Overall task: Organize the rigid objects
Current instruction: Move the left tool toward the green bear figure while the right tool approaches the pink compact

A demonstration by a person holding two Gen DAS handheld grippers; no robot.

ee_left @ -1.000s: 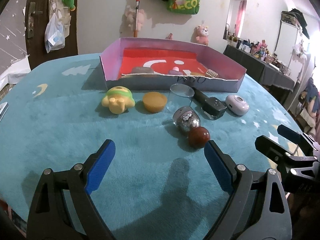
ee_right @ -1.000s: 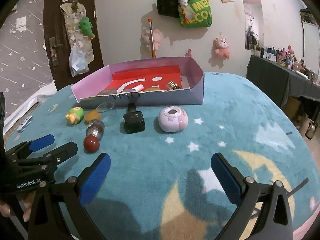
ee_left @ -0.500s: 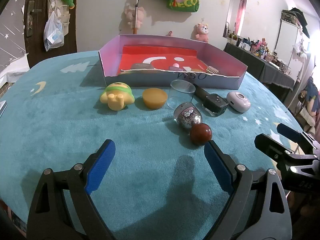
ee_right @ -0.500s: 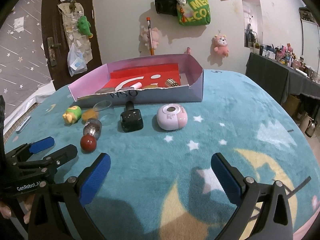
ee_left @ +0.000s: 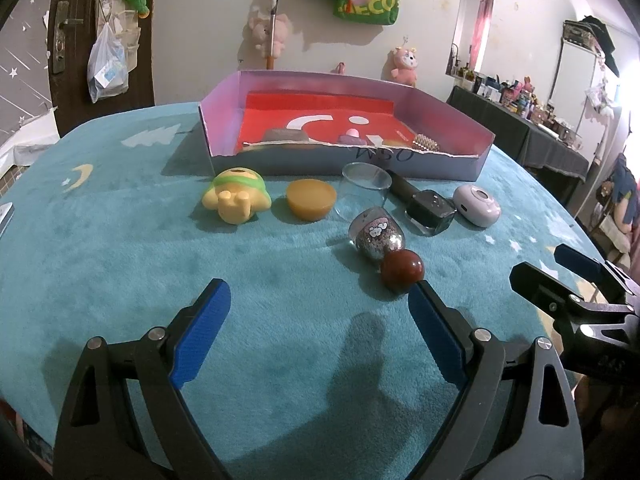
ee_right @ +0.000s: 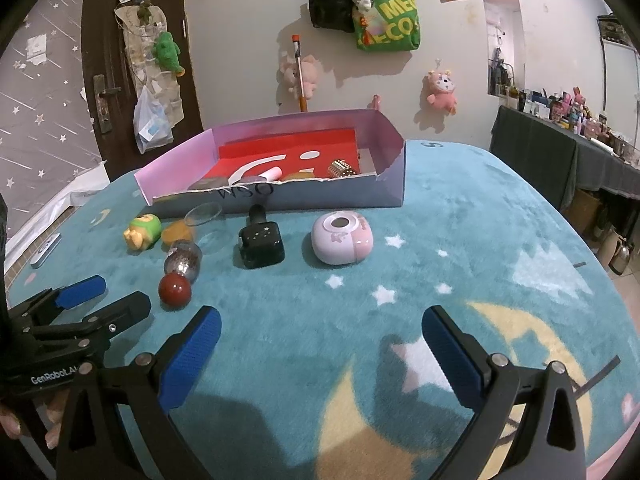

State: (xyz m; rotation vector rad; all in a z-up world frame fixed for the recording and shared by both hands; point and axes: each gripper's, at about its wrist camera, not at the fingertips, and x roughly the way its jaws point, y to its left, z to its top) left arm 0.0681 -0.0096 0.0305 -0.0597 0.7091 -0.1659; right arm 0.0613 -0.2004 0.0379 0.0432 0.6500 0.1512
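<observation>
Your left tongs [ee_left: 318, 312] and right tongs [ee_right: 320, 338] both gape released over the worktop's [ee_right: 480, 240] near edge, grasping nothing; the red ball [ee_left: 401, 271] lies just beyond the left pair.

A shallow open box [ee_left: 344, 164], lilac-walled with a red floor, sits toward the far edge of the teal table [ee_left: 120, 264]; several small things lie inside it; along its near wall runs a row: a yellow-green toy [ee_left: 237, 197], an amber puck [ee_left: 311, 200], a clear cup [ee_left: 366, 188] on its side, a dark square bottle [ee_left: 428, 207] lying down, a pale pink case [ee_left: 477, 210]; nearer lie a glitter bottle [ee_left: 376, 237] and, touching it, a dark red ball [ee_left: 401, 271].
</observation>
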